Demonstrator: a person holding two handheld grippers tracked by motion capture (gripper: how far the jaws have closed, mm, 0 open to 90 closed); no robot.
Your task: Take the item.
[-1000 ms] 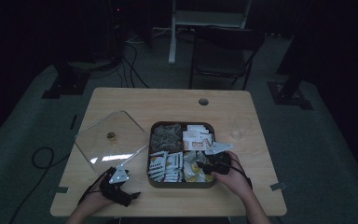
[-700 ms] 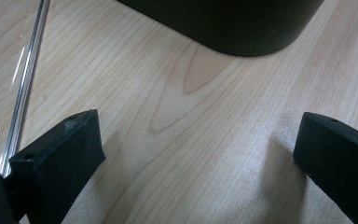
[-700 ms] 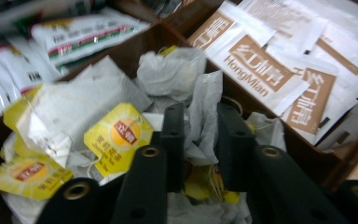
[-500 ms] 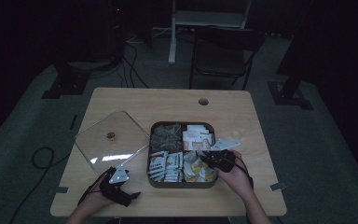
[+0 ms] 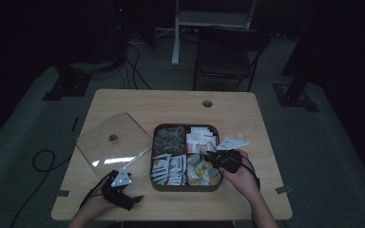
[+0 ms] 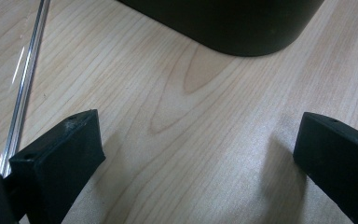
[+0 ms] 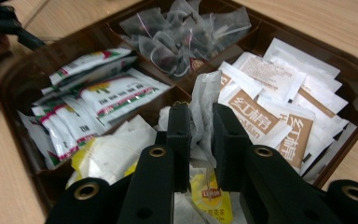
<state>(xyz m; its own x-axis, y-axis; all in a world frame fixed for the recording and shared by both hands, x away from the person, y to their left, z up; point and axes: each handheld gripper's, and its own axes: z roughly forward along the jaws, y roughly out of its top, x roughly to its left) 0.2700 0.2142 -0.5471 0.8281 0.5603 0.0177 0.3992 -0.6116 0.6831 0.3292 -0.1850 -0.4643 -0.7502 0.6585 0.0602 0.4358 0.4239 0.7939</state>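
Tea bag point(image 7: 204, 122) now pinched in right claw point(image 7: 200, 140), jaws just closed, lifted slightly above tray point(image 7: 349, 70).

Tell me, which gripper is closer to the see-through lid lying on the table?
Left. The left gripper rests on the table at the clear lid's near edge. The right gripper is over the tray, fingers pinching a tea bag.

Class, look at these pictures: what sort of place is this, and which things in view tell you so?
Probably a dim lab or studio set up for recording, not a kitchen: a wooden table alone on carpet, cables trailing over the floor, and stand bases around it. A tray of tea sachets is the prop.
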